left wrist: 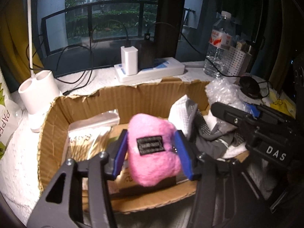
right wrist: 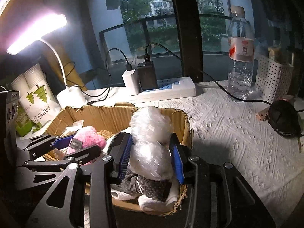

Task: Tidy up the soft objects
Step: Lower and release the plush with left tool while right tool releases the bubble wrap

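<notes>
**Two tools over the cardboard box**

Gripping a pink plush toy (left wrist: 153,150) between its blue pads, the left tool (left wrist: 152,152) holds it just above the inside of a torn cardboard box (left wrist: 121,98). A black patch on the toy faces the camera. Below and to the left in the box lies a clear packet of thin wooden sticks (left wrist: 81,146).

The right tool (right wrist: 152,152) is pinched on a wad of bubble wrap (right wrist: 152,133), which stands up between its blue pads over the right end of the box. Under the wad, inside the box, lie a grey sock (right wrist: 152,188) and some white cloth (right wrist: 150,205).

The box sits on a table (right wrist: 237,142) covered with white patterned paper. Behind it are a white power strip (right wrist: 171,91) with two chargers plugged in, a lit desk lamp (right wrist: 36,34), a sleeve of paper cups (right wrist: 36,95), a water bottle (right wrist: 241,57) and a white perforated basket (right wrist: 273,76). A black pouch (right wrist: 283,119) lies to the right, well apart from the box.
</notes>
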Demonstrator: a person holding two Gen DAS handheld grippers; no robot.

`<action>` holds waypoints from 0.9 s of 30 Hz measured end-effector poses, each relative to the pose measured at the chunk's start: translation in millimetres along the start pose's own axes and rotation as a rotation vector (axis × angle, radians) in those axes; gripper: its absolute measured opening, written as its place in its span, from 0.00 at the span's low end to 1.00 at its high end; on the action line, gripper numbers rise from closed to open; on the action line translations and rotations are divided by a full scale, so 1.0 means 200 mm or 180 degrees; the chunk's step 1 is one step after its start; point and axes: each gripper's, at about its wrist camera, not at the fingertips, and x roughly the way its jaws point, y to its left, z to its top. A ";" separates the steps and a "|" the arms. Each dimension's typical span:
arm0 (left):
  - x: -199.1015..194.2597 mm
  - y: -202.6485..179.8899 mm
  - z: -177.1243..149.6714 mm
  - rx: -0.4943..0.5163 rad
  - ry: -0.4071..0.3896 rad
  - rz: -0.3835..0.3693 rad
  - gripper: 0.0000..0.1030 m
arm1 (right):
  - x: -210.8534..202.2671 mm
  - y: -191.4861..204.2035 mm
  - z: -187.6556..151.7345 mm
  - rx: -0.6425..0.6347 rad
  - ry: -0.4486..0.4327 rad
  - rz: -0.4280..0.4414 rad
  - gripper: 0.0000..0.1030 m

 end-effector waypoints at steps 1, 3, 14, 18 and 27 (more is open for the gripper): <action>0.00 0.00 0.00 0.0005 -0.0004 0.0007 0.50 | 0.00 0.00 0.00 0.0009 0.0002 0.0026 0.47; -0.02 0.00 0.00 0.0009 -0.0025 0.0010 0.50 | -0.01 0.01 0.00 -0.0015 -0.0008 0.0048 0.53; -0.13 0.01 0.01 -0.0018 -0.0153 0.0024 0.50 | -0.10 0.01 0.01 -0.0008 -0.0077 -0.0095 0.55; -0.18 0.02 0.01 -0.0025 -0.0200 0.0021 0.50 | -0.14 0.04 0.01 -0.0019 -0.0096 -0.0125 0.55; -0.31 0.04 0.00 -0.0049 -0.0333 -0.0003 0.50 | -0.23 0.12 0.00 -0.0103 -0.0121 -0.0174 0.55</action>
